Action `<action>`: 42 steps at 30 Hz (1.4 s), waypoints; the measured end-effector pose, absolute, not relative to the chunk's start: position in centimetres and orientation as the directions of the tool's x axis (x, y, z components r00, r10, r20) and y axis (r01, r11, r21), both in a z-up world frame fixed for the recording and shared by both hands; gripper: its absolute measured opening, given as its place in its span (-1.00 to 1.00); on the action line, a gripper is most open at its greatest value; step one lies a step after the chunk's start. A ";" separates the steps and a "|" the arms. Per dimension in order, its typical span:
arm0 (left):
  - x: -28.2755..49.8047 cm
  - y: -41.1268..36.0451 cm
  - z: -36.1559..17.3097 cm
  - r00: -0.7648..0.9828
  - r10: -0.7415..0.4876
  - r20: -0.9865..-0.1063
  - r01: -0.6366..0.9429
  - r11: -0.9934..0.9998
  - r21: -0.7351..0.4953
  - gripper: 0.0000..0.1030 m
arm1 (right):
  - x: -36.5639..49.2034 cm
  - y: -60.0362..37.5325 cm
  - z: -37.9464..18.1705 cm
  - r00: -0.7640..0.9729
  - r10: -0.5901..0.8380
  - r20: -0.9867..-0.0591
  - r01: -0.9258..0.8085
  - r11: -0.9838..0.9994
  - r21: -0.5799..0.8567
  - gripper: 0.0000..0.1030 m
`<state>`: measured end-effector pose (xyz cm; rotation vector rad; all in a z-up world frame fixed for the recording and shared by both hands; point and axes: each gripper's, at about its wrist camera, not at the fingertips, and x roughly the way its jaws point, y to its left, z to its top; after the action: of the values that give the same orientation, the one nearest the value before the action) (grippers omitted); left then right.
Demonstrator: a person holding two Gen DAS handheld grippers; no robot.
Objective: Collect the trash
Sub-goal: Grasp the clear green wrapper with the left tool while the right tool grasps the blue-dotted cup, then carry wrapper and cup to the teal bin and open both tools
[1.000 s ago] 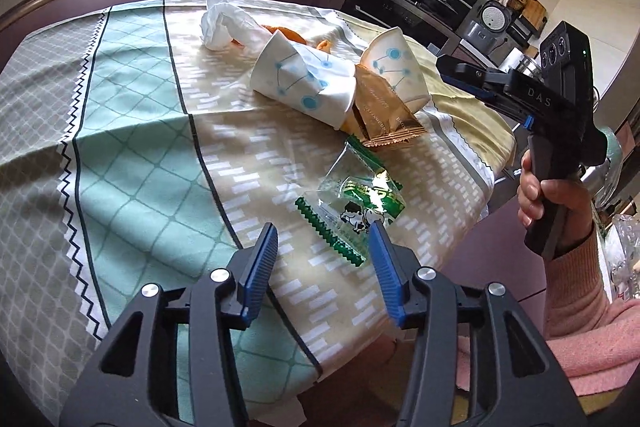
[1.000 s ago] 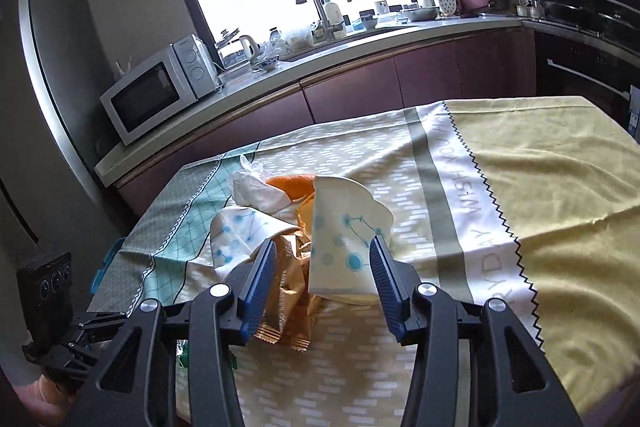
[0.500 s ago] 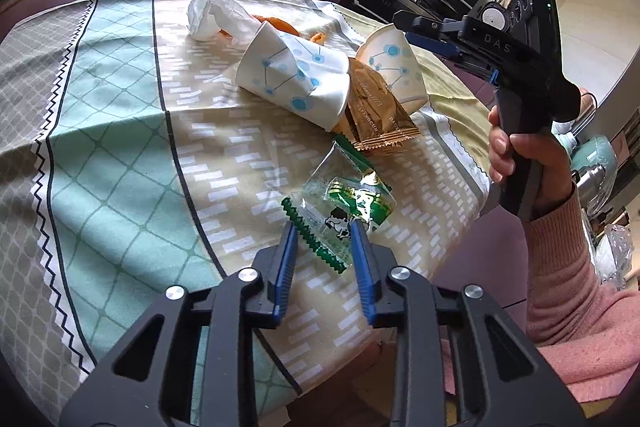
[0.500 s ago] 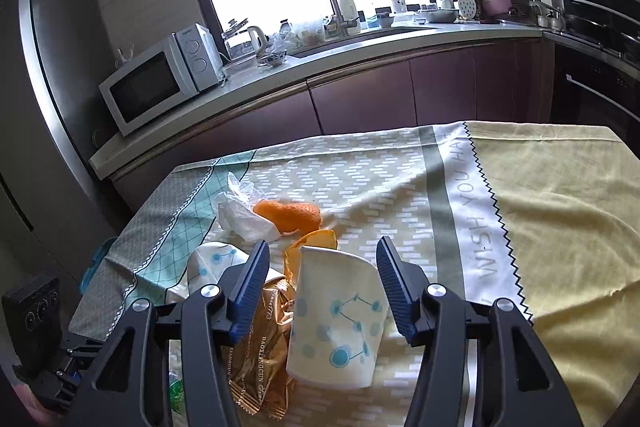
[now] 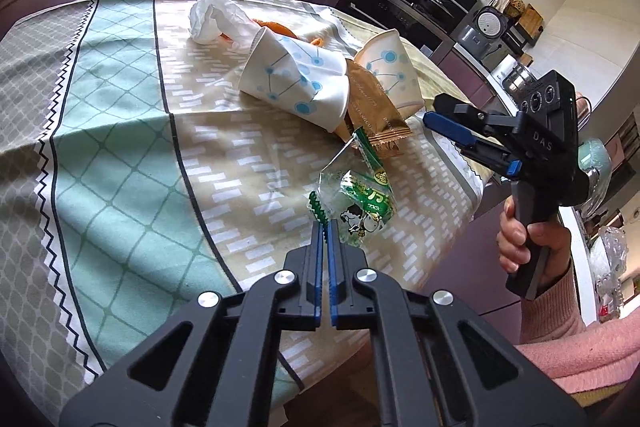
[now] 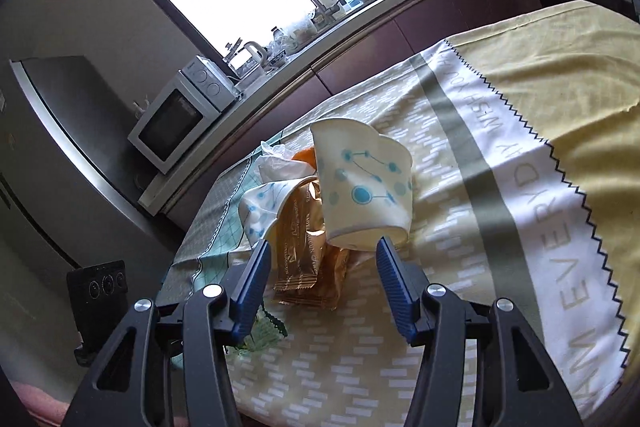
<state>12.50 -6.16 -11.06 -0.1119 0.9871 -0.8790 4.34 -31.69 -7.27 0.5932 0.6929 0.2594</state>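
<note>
Left gripper [image 5: 325, 227], bottom centre of frame, pinched on green wrapper [image 5: 354, 197]; right gripper [image 6: 320, 259] spread before paper cup [image 6: 362, 187], mid-frame.

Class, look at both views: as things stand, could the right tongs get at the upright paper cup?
Probably yes. The right tongs are open just short of the paper cup, nothing between them, though the gold wrapper sits close against it.

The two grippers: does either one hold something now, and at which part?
The left gripper pinches the green wrapper at its serrated near edge. The right gripper is open, holding nothing.
</note>
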 end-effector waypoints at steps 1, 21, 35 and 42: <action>12.5 -6.1 -11.1 0.249 -0.688 -0.682 0.593 0.665 -0.454 -0.95 | 4.8 -31.7 -7.8 0.744 0.423 -0.517 -0.024 0.790 0.613 -0.05; 12.2 -4.9 -10.6 0.271 -0.696 -0.665 0.576 0.670 -0.467 -0.97 | 5.1 -34.0 -7.8 0.817 0.386 -0.428 0.013 0.730 0.683 -0.97; 12.1 -0.1 -7.5 0.377 -0.704 -0.603 0.545 0.694 -0.470 -0.98 | 3.9 -30.5 -1.9 0.839 0.419 -0.348 -0.153 0.795 0.587 -1.00; 11.9 3.0 -6.3 0.436 -0.694 -0.573 0.519 0.714 -0.470 -0.98 | 4.1 -28.2 -0.1 0.838 0.420 -0.349 -0.194 0.826 0.529 -1.00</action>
<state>11.92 3.04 -6.35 -0.2377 0.8237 -0.7635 4.11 -28.16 -0.14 0.5000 0.4751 0.3400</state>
